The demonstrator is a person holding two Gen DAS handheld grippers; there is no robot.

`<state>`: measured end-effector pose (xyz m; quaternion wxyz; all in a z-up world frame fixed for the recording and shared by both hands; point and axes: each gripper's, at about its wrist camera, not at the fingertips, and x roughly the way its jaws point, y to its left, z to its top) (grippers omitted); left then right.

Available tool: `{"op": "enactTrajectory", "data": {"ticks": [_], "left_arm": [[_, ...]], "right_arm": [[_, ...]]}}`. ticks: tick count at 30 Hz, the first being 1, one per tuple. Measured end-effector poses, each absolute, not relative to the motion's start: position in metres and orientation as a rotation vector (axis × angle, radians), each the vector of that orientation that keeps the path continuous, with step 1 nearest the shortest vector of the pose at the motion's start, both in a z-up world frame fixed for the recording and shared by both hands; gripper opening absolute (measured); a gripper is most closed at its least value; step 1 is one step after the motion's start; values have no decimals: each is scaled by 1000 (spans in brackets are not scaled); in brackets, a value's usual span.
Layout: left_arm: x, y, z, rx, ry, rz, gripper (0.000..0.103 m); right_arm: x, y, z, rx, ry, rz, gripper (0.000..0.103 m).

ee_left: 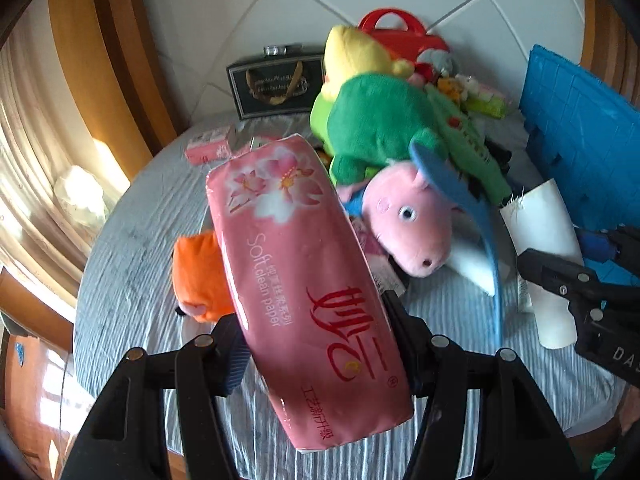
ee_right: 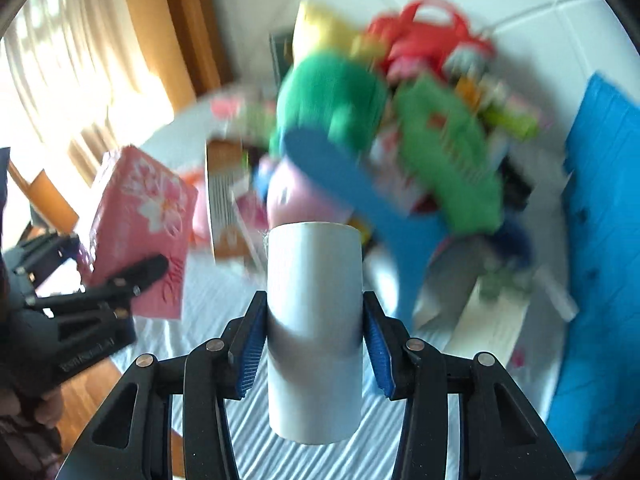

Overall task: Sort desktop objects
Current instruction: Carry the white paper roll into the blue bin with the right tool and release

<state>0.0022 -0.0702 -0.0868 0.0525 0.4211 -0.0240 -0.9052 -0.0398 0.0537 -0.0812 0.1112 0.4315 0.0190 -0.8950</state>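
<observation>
The left gripper (ee_left: 316, 350) is clamped across the lower half of a pink plastic-wrapped pack of tissue paper (ee_left: 298, 276), holding it tilted above the round table with the striped grey cloth (ee_left: 132, 280). The right gripper (ee_right: 314, 344) is closed on a white cardboard tube (ee_right: 316, 320), upright and clear of the heap of plush toys (ee_left: 400, 136). Judging by this, both are mid-carry: keep the squeeze steady, lift clear of the heap, and set each down flat in its group.
</observation>
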Motion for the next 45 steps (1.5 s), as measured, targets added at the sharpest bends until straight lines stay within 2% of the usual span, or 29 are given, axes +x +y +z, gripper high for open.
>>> {"op": "enactTrajectory", "data": {"ticks": [3, 8, 10, 13, 16, 19, 27, 30, 32, 34, 37, 39, 41, 45], "left_arm": [[-9, -59, -55, 1166, -128, -2836, 59], [-11, -11, -10, 1038, -189, -2971, 59], [-13, 12, 3, 977, -224, -3029, 53], [-16, 52, 27, 924, -251, -3110, 52], [-30, 96, 41, 909, -281, -3169, 31], [-54, 144, 42, 949, -285, -3196, 24], [-79, 201, 28, 1059, -218, -3176, 24], [-82, 207, 19, 1078, -206, -3150, 31], [-83, 211, 12, 1095, -207, -3127, 56], [-81, 216, 5, 1084, -220, -3109, 65], [-76, 223, -3, 1073, -251, -3081, 65], [-73, 225, -8, 1076, -246, -3071, 65], [-72, 225, -13, 1091, -230, -3054, 65], [-73, 224, -26, 1137, -195, -3020, 65]], "right_arm": [[-33, 76, -39, 1163, 54, -2719, 45], [-45, 115, -4, 1004, 52, -2887, 45], [-35, 141, 14, 949, 52, -2955, 45], [-24, 175, 32, 896, 46, -3048, 45], [-14, 213, 48, 879, 24, -3137, 45], [-7, 260, 62, 888, -31, -3202, 45], [9, 365, 79, 980, -108, -3333, 45], [5, 397, 68, 1089, -94, -3363, 45], [4, 415, 61, 1184, -57, -3348, 45], [-3, 432, 47, 1351, 12, -3294, 45], [-13, 461, 23, 1614, 107, -3167, 45], [-19, 480, 4, 1753, 107, -3046, 45], [-22, 494, -7, 1840, 64, -2938, 45], [-22, 507, -21, 1958, 136, -2896, 45]]}}
